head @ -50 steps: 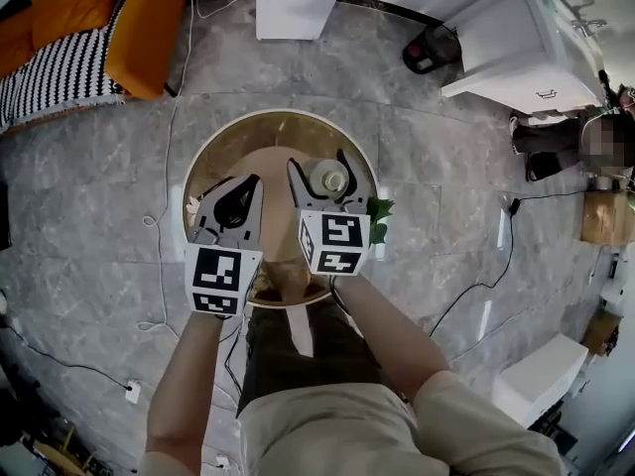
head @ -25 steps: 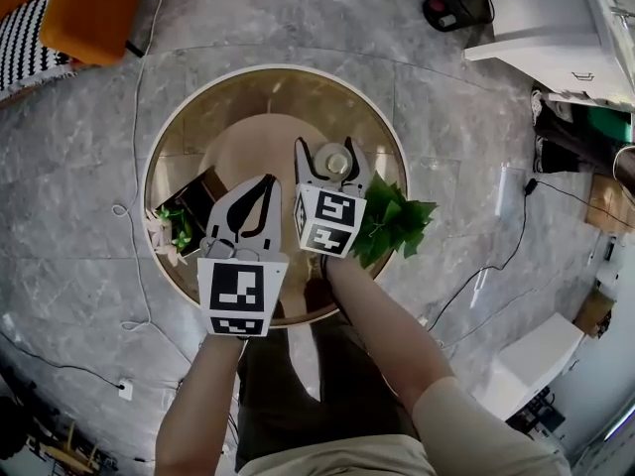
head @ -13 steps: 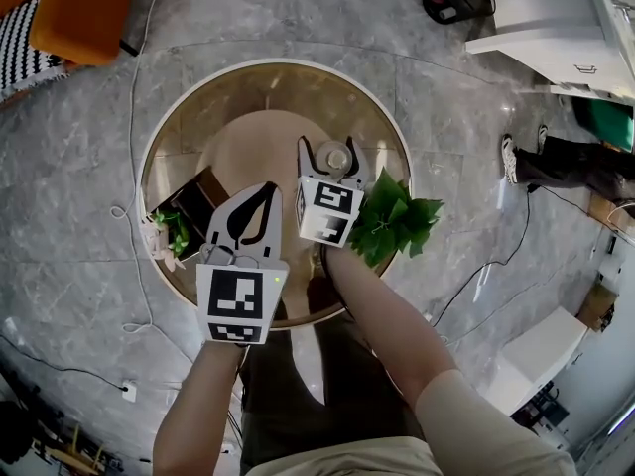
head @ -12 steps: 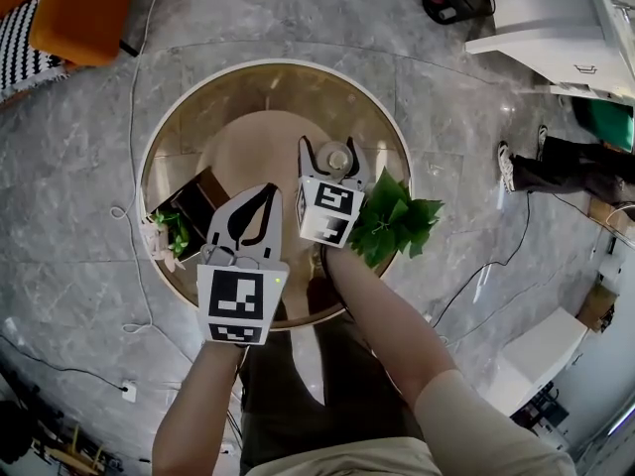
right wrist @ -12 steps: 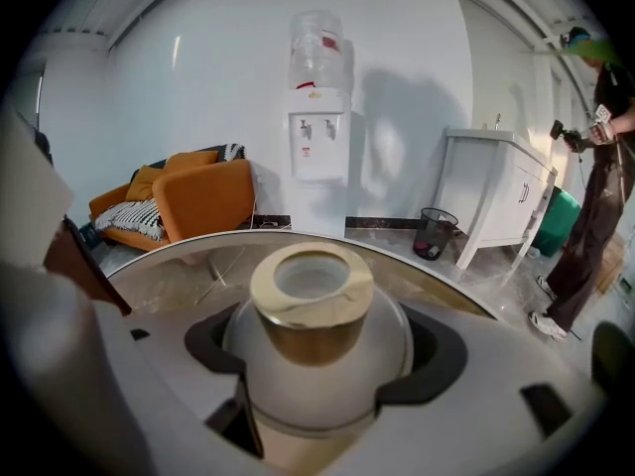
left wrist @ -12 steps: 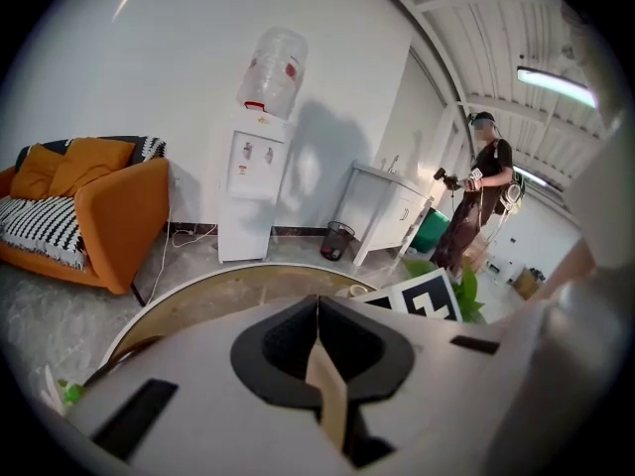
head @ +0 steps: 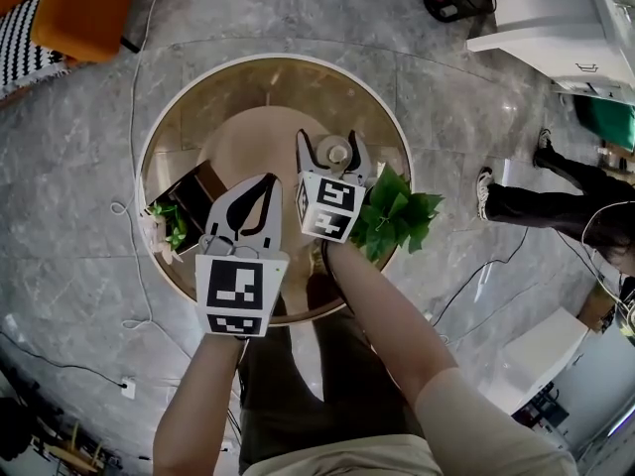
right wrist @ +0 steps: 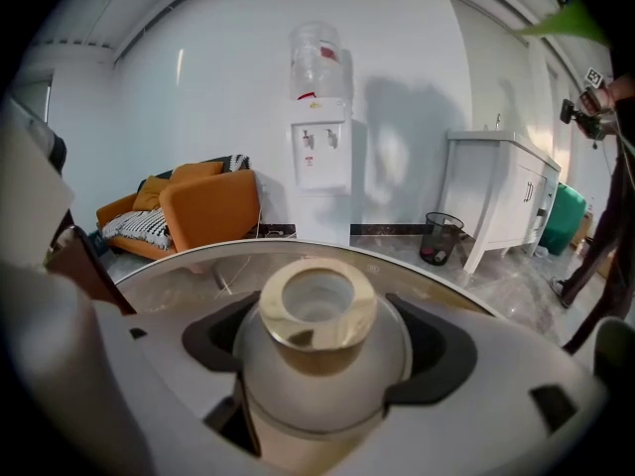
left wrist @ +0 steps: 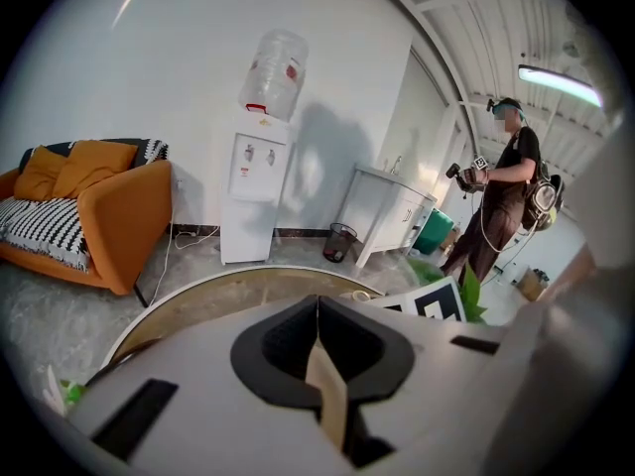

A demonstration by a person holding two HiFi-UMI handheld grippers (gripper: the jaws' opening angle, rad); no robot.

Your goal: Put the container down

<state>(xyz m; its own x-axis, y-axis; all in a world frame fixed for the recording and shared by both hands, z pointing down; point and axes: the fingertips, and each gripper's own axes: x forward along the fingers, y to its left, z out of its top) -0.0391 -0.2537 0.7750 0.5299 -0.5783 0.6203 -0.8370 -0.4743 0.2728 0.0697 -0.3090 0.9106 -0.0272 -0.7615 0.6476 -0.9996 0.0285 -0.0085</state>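
Observation:
The container is a white, round-bellied vase with a gold rim (right wrist: 317,310). My right gripper (right wrist: 327,350) is shut on its body, one jaw at each side. In the head view the vase (head: 337,154) is over the right half of the round glass table (head: 228,102), held by the right gripper (head: 328,145). Whether its base touches the glass is hidden. My left gripper (head: 267,180) hovers beside it to the left, shut and holding nothing. In the left gripper view the jaws of the left gripper (left wrist: 317,310) meet in a thin line.
Green leaves (head: 397,214) lie at the table's right edge beside my right forearm. A dark tray (head: 193,188) and a small plant (head: 164,226) are at the left edge. A water dispenser (right wrist: 320,157), orange sofa (head: 79,13), white cabinet (head: 556,18) and a person (left wrist: 501,196) stand around.
Both grippers have stayed nearly still over the table with the vase still held. The person's legs at the right have stepped further into view.

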